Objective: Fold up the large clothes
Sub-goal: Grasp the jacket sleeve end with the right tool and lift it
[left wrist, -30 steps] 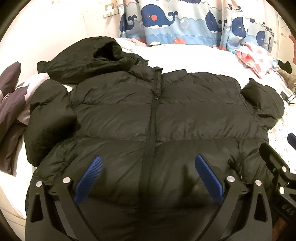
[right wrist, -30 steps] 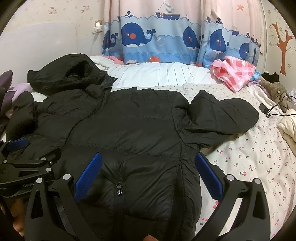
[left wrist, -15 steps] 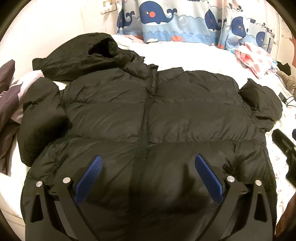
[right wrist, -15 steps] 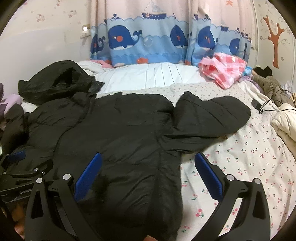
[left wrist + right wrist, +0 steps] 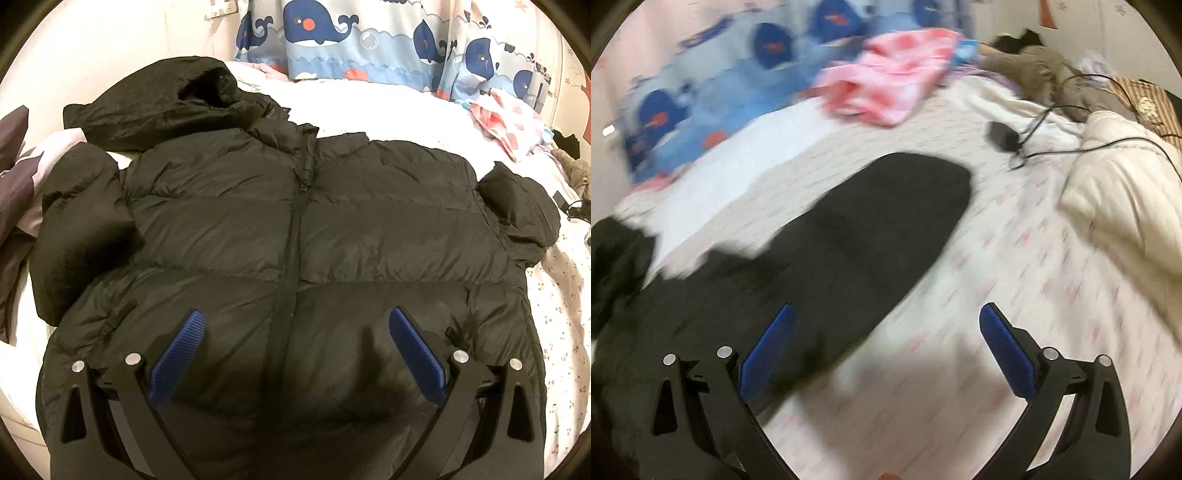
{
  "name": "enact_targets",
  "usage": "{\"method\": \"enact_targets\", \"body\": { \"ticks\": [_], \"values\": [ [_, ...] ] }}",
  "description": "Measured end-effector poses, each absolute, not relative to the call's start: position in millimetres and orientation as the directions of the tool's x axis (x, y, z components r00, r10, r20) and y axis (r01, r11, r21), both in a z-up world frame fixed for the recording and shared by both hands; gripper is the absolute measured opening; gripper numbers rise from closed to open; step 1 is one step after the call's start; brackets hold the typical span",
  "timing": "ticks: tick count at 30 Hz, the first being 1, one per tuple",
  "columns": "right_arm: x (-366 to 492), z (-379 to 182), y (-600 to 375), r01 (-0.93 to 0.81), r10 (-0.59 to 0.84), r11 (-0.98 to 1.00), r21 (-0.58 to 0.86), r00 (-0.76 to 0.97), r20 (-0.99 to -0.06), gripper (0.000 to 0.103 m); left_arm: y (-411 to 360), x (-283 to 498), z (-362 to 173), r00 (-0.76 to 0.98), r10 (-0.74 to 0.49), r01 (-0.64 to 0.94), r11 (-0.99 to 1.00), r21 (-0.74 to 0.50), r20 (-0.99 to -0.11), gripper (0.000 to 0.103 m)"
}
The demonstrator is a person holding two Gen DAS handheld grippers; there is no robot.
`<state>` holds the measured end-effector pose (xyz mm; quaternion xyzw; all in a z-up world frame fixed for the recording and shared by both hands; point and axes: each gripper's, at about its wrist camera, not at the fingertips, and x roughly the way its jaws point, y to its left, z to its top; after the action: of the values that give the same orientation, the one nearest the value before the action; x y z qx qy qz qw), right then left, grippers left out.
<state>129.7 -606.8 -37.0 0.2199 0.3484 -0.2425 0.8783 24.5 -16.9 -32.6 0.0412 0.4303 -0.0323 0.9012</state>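
A large black puffer jacket [image 5: 295, 229] lies front up and zipped on the bed, hood [image 5: 173, 99] at the far left, one sleeve folded at the left [image 5: 81, 229], one at the right [image 5: 521, 206]. My left gripper [image 5: 295, 350] is open and empty, hovering over the jacket's lower front. My right gripper [image 5: 886, 354] is open and empty above the bed sheet [image 5: 1015, 280], just right of the jacket's right sleeve [image 5: 879, 221]. The right wrist view is motion-blurred.
A whale-print curtain [image 5: 369, 40] hangs at the far side. A pink checked garment [image 5: 890, 88] lies far on the bed. A cream quilt [image 5: 1126, 199], black cables and an adapter [image 5: 1004, 136], and brown clothes [image 5: 1052, 70] lie at the right. Dark bedding [image 5: 11, 170] sits at the left.
My right gripper has swung quickly to the right, from over the jacket body to the right sleeve and bare sheet. My left gripper shifted slightly over the jacket front. Both stay open.
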Motion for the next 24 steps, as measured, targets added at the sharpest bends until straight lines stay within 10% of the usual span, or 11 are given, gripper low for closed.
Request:
{"method": "enact_targets", "body": {
  "ticks": [9, 13, 24],
  "values": [
    [203.7, -113.9, -674.3, 0.691, -0.221, 0.658, 0.299, 0.557, -0.801, 0.096, -19.3, 39.5, -38.4, 0.616, 0.019, 0.08, 0.993, 0.086, -0.788, 0.096],
    [219.9, -104.5, -673.1, 0.465, 0.034, 0.699, 0.543, 0.738, -0.674, 0.011, -19.6, 44.3, -47.0, 0.6, 0.041, 0.067, 0.993, 0.102, -0.799, 0.096],
    [46.0, 65.7, -724.4, 0.461, -0.311, 0.745, 0.481, 0.879, -0.361, 0.004, -48.8, 39.5, -39.5, 0.611, -0.009, 0.105, 0.992, 0.07, -0.791, 0.096]
  ]
}}
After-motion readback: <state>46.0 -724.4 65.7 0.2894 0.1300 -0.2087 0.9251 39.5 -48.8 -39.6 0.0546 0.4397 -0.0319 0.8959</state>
